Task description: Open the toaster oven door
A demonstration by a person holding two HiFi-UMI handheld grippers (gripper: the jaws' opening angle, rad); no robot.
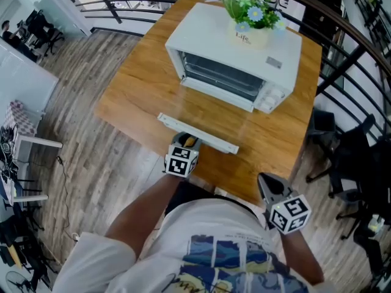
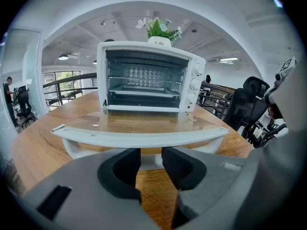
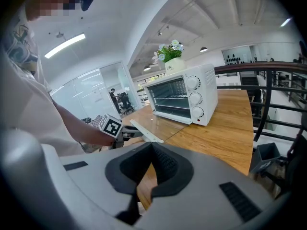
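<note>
A wooden worktop (image 1: 140, 96) carries the white toaster oven (image 1: 201, 32), a flowerpot (image 1: 252, 35) on top. Its glass door (image 2: 139, 121) lies folded down flat. The left tool (image 1: 186, 141) sits at the door handle (image 1: 211, 139), jaws spread. The right tool (image 1: 269, 187) hangs off the worktop's near edge, jaws pressed together, empty.

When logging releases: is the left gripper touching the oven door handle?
Cannot tell. In the left gripper view the left gripper stands open right at the door handle, its edge overlapping it; no view shows contact or a gap.
</note>
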